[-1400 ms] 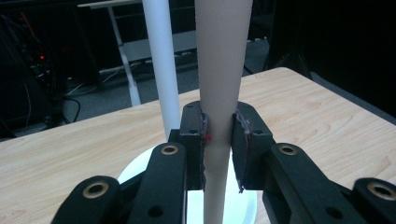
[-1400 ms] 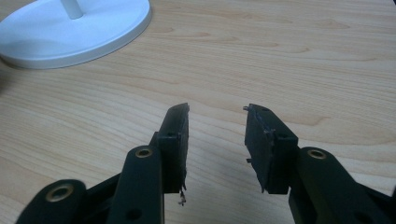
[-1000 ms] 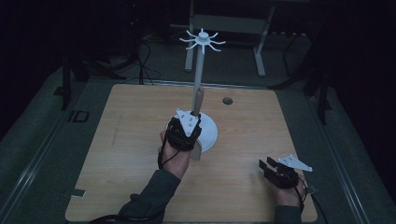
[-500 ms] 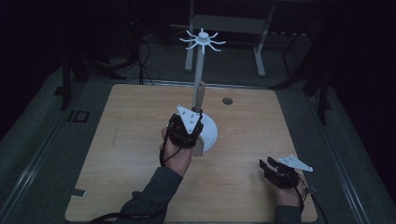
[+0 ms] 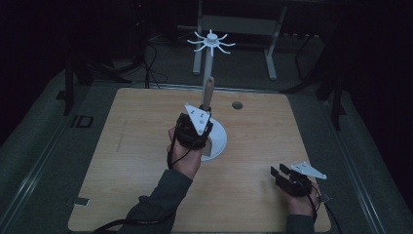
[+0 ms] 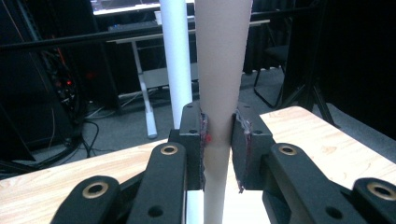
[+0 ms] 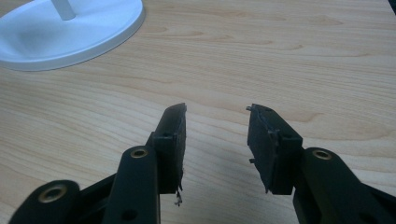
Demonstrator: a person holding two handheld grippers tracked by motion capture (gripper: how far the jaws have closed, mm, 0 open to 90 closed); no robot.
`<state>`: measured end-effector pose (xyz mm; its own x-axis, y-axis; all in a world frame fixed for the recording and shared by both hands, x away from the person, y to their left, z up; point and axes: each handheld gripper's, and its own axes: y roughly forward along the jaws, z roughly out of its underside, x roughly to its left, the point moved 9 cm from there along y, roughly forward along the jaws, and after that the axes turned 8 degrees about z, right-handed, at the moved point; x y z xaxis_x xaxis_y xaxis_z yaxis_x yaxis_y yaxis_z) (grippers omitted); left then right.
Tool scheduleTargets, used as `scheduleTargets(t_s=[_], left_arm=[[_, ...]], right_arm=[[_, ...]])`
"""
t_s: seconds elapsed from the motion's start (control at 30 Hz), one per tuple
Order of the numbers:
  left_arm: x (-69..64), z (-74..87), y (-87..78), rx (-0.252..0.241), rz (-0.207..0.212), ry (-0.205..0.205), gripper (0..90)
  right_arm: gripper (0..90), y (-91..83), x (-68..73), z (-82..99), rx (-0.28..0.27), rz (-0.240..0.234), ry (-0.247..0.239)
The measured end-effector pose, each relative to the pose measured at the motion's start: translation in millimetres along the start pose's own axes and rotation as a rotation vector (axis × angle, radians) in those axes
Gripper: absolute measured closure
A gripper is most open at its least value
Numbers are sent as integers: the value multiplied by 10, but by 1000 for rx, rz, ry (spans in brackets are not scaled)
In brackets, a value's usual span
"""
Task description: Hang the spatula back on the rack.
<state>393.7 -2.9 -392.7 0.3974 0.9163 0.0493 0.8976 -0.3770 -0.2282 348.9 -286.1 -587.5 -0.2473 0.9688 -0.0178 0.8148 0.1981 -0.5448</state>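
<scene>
The right gripper point(image 7: 215, 116), its black jaws just opening with nothing between them, hovers low over a pale wooden desk point(image 7: 280, 56) near what appears to be a white stand base point(image 7: 70, 35).

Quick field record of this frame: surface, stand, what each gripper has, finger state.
surface: wooden table
stand: white stand, round base, upright pole, spoked top
held item: tan tapered handle, upright beside the pole
left gripper: fingers shut on the tan tapered handle
right gripper: fingers have just been opening, nothing between them, at the table's near right
right gripper contact: none seen
</scene>
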Motion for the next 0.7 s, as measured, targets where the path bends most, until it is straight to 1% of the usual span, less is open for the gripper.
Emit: scheduleTargets(t_s=[0.13,0.17,0.23,0.4,0.6,0.7], left_arm=[[5,-87,-4,-11,-8,-4,759],[5,-87,-4,-11,-8,-4,759],[5,-143,-11,-20,-17,3,759],[31,-223,0,-28,-33,1,758],[40,-286,16,-34,-68,21,757],[44,-329,11,-41,-79,22,757]], right_arm=[[566,-2,4,-2,-1,0,-1],[566,-2,4,-2,-1,0,-1],[566,-7,5,0,0,1,-1],[566,-10,-8,4,-2,3,0],[566,-17,-15,6,-3,7,2],[566,-20,-17,10,-2,8,4]])
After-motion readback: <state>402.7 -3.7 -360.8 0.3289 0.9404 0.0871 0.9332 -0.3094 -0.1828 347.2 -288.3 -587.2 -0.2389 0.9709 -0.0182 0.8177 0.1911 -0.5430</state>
